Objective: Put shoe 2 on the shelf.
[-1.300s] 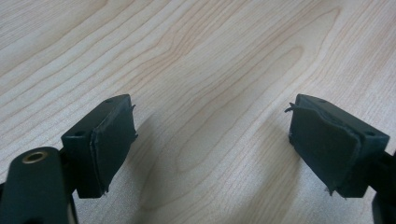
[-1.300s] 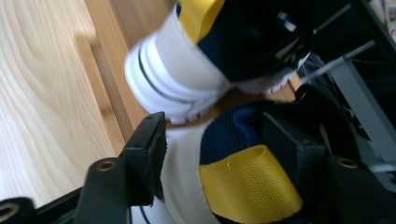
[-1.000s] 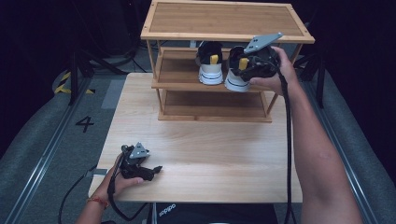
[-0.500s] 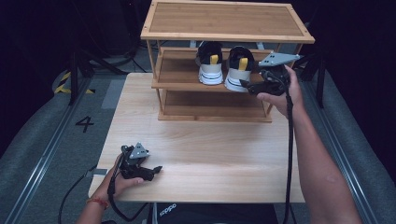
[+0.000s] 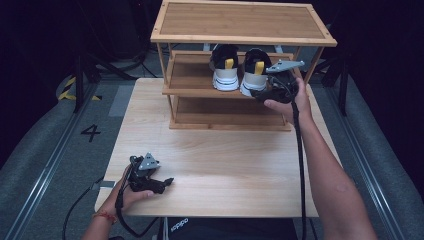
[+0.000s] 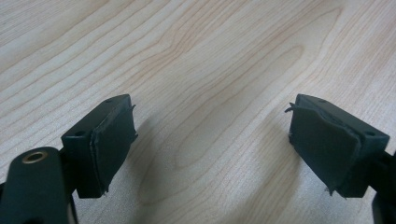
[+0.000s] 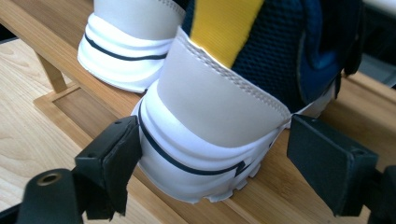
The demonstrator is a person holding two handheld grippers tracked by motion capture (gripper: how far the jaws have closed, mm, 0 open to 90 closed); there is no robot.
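Grippers first, from my left: I see the left gripper (image 5: 167, 181) resting low on the wooden table (image 5: 240, 170), at about 7 o'clock of it, jaws spread with bare wood between them. Up at 1 o'clock stands the shoe rack (image 5: 240, 30), a pair of sneakers on its middle shelf. My right gripper (image 7: 212, 163) sits at the heel of the right sneaker (image 7: 210, 116); its jaws have just been opening and now flank that heel, the right pad clear of it, the left pad close against it.
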